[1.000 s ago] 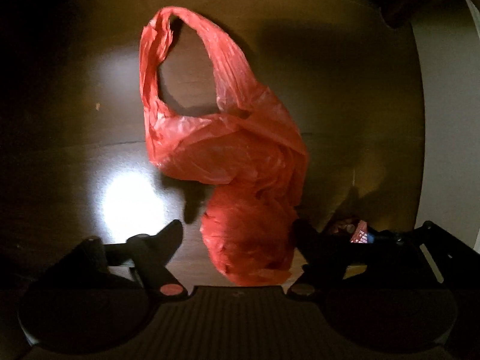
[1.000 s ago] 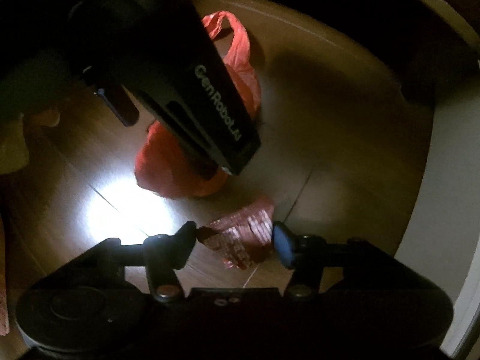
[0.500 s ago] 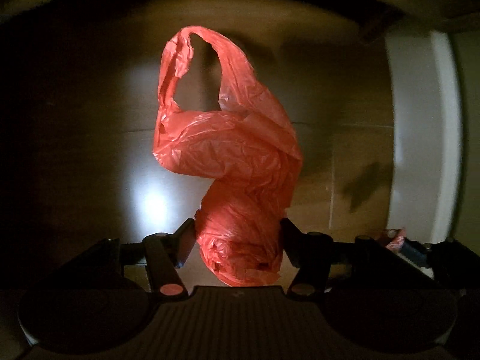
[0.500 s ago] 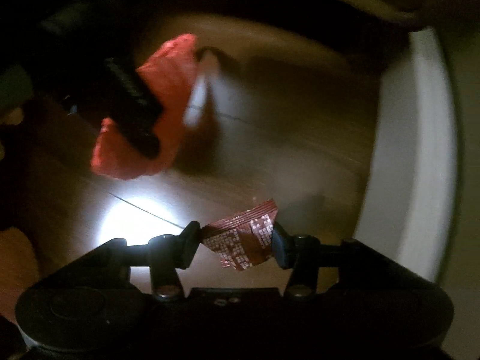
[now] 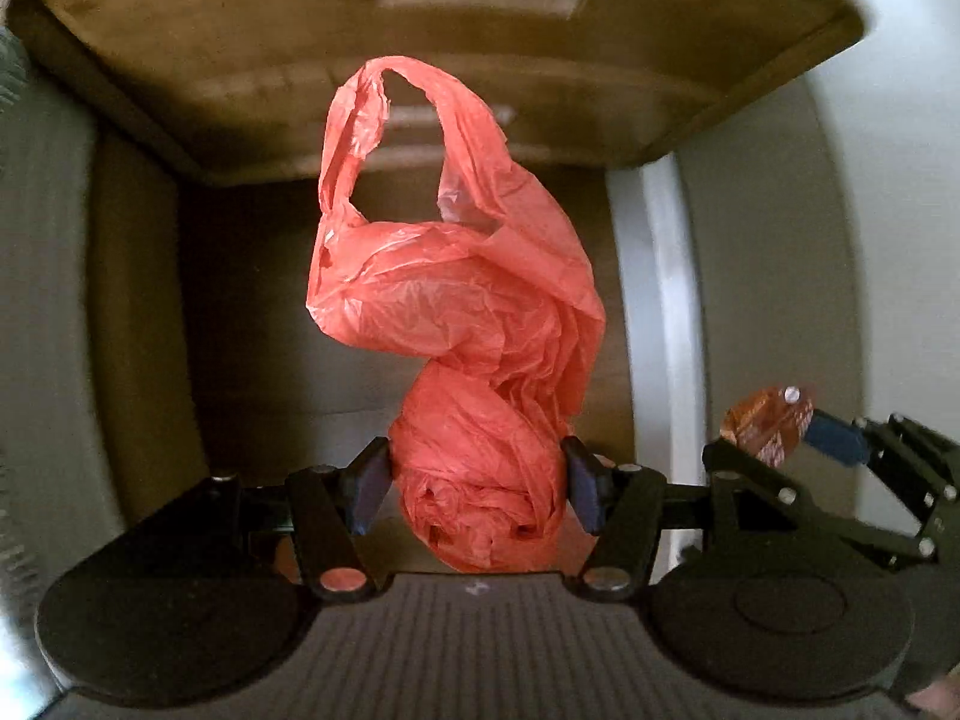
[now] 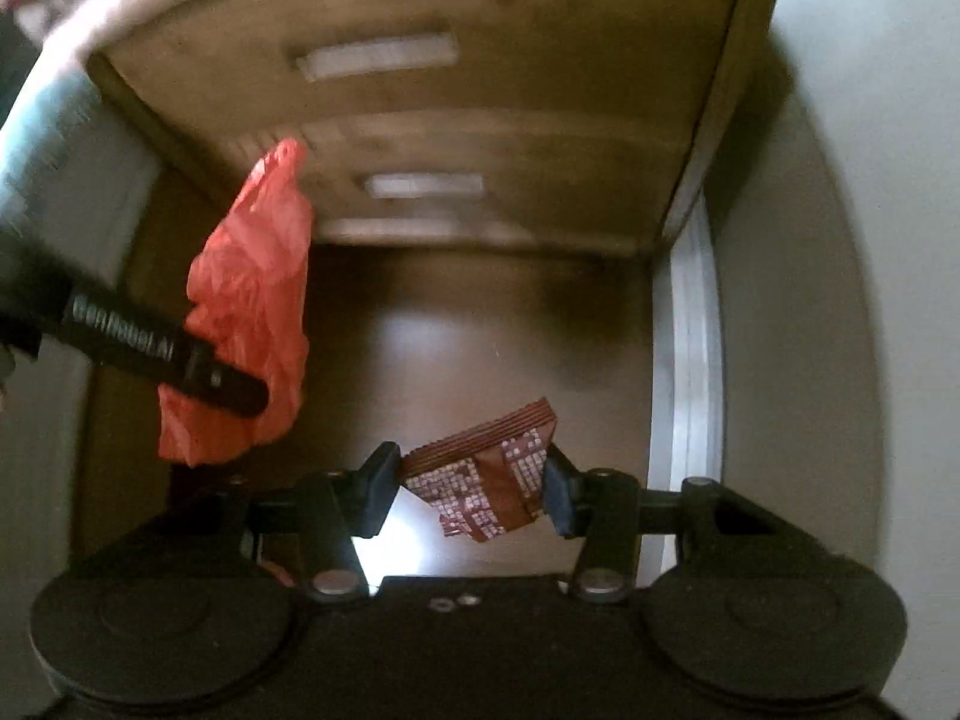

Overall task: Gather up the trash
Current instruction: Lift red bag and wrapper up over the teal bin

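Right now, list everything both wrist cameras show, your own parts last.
plastic bag: one, red-orange, crumpled, pinched at its bunched end, handle loop hanging free above the floor
snack wrapper: one, dark red with white print, clamped in the right gripper
wooden tabletop: one, brown, top of both views
floor: dark brown wood, below
wall: pale, right side
left gripper: one, black, shut on the bag
right gripper: one, black, shut on the wrapper
hand and sleeve: blurred, top left corner of right view
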`<state>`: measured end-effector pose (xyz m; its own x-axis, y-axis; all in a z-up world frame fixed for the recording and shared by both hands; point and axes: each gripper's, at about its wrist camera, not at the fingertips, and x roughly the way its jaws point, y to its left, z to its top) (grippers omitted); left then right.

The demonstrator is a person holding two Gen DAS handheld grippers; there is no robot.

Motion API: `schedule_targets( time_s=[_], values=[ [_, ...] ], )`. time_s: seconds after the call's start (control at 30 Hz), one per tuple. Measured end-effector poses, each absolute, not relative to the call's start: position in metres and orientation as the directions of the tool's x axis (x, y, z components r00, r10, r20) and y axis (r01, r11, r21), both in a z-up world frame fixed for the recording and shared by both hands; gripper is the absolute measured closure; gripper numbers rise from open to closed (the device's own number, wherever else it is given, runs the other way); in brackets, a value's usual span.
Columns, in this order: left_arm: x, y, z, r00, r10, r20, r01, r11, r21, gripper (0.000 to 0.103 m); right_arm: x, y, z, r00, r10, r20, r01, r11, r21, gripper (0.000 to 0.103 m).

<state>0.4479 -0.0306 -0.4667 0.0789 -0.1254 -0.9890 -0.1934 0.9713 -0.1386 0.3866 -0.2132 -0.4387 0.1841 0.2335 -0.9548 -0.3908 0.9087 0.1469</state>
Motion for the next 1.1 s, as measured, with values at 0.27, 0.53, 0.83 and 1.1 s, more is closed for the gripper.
schedule_targets(
  time_s=[0.27,0.53,0.83,1.1],
  values=[
    [0.426,-0.006,-0.306,0.224,-0.099,-0.97,-0.134,0.982,-0.131,0.043,0.388,-0.186,-0.274,0.288,0.316,-0.904,-0.393,0.9,0.189,0.054],
    [0.412,0.01,-0.199,0.353,-0.107,-0.929,-0.084,0.986,-0.145,0.043,0.394,-0.148,-0.153,0.401,0.363,-0.841,-0.44,0.882,0.171,0.054],
    [0.402,0.032,-0.104,0.504,-0.105,-0.857,-0.027,0.99,-0.137,0.043,0.389,-0.124,-0.069,0.577,0.362,-0.732,-0.453,0.888,0.082,0.055],
    [0.401,0.042,-0.035,0.613,-0.066,-0.788,0.011,0.997,-0.075,0.043,0.397,-0.119,-0.021,0.68,0.386,-0.624,-0.425,0.9,0.093,0.055]
  ],
)
